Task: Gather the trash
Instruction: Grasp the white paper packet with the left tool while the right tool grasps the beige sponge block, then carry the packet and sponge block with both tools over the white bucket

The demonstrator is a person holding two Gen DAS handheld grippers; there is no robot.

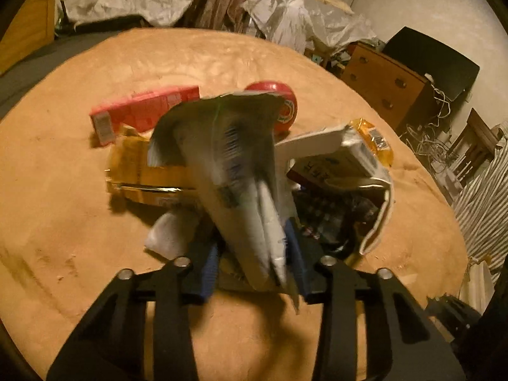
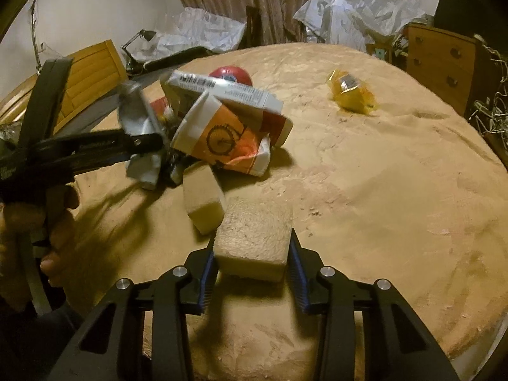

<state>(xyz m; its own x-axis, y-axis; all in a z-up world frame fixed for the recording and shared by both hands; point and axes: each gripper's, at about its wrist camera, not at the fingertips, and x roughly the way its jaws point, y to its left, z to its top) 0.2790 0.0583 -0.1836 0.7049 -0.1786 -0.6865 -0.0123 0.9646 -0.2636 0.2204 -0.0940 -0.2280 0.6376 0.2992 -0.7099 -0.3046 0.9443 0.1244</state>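
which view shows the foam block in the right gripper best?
Right wrist view. The foam block sits centred and sharp between the right gripper pads, top face and front edge visible. The left wrist view does not clearly show it; a blurred wrapper in the left gripper fills the middle.

Two foam blocks (image 2: 252, 243) (image 2: 204, 201) lie on the tan spread, along with one red round tin (image 2: 231, 74), one red carton (image 1: 143, 109), one small yellow wrapper (image 2: 352, 93) lying apart and one orange-and-white paper cup (image 2: 219, 133). One white printed box (image 2: 222, 90), one large yellow packet (image 1: 143, 174) and one grey crumpled wrapper (image 1: 228, 158) complete the pile. Two tools (image 1: 252, 262) (image 2: 252, 263) are in view, one per hand.
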